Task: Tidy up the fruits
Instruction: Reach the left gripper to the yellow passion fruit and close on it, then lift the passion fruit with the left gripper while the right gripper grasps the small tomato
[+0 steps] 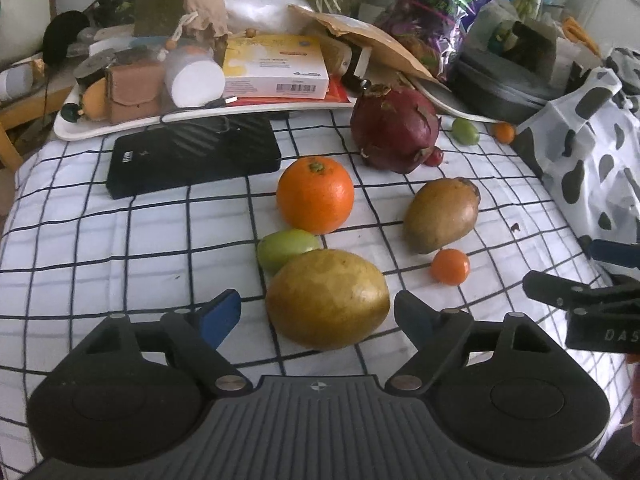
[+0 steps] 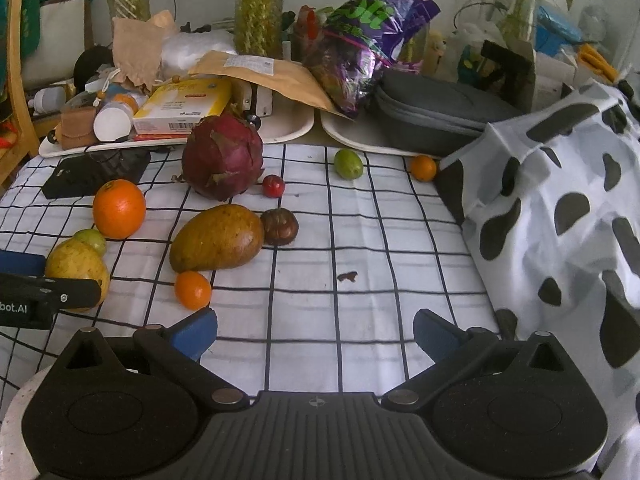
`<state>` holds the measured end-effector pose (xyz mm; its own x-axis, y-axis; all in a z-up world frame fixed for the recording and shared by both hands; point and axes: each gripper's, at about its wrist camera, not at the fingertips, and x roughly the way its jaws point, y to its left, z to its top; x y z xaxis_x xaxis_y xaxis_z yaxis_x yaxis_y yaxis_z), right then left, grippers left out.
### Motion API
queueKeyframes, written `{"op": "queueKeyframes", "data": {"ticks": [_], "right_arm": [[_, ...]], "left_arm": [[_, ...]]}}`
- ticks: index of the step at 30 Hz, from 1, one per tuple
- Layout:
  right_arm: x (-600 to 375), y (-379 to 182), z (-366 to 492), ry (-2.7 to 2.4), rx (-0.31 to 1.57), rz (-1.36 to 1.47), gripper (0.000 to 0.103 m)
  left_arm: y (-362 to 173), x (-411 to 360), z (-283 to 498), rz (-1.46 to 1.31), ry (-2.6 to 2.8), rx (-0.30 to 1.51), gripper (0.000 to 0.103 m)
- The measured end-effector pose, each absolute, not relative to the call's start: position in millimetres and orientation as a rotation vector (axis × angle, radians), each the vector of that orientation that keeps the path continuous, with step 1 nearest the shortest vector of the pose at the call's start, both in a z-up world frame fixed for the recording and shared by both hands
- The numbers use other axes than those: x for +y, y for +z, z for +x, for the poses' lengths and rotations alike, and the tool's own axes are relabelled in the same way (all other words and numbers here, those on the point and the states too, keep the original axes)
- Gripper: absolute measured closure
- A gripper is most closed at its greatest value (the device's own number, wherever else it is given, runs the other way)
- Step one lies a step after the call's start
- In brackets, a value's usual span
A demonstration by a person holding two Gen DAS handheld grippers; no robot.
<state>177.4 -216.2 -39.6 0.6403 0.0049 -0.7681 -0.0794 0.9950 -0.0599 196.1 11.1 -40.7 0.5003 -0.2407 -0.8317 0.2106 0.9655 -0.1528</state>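
Fruits lie on a checked cloth (image 1: 120, 248). My left gripper (image 1: 318, 316) is open, its blue pads on either side of a yellow mango (image 1: 327, 299), not touching it. Behind it lie a green fruit (image 1: 286, 250), an orange (image 1: 315, 194), a brown mango (image 1: 442, 216), a small orange fruit (image 1: 450, 266) and a dragon fruit (image 1: 394, 128). My right gripper (image 2: 316, 334) is open and empty over bare cloth (image 2: 360, 300). In its view are the brown mango (image 2: 218, 238), a dark round fruit (image 2: 279, 226), a small red fruit (image 2: 273, 185) and the dragon fruit (image 2: 223, 157).
A black flat device (image 1: 192, 156) lies at the back left. White trays (image 1: 200, 114) with boxes and clutter line the back. A cow-patterned cloth (image 2: 560, 216) rises at the right. A green fruit (image 2: 348, 163) and a small orange fruit (image 2: 423, 168) lie near the back trays.
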Motion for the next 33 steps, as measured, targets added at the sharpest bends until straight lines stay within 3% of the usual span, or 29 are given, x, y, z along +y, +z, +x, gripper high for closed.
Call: {"op": "queueKeyframes", "data": {"ticks": [2,5,25,27,29,33], "right_arm": [[-214,-40,180,0.054,0.872,-0.101,0.000],[-211,-40,183,0.061,0.871,-0.116,0.000],[-193,-49,191,0.282,0.890,-0.062,0.000],[-187,-51,193,0.323,0.887,-0.063,0.004],[-183,-54,196,0.359,0.892,-0.064,0.018],[-175,-60,202,0.392,0.890,-0.075,0.027]], "left_arm": [[-42,9,200,-0.046,-0.280,1.020,0.022],[-46,10,203,-0.071,-0.294,1.035,0.036],[-22,14,192,-0.055,-0.288,0.940,0.040],[-19,15,192,-0.052,-0.288,0.929,0.040],[-18,16,191,-0.045,-0.283,0.920,0.040],[-16,20,192,-0.040,-0.276,0.915,0.040]]}}
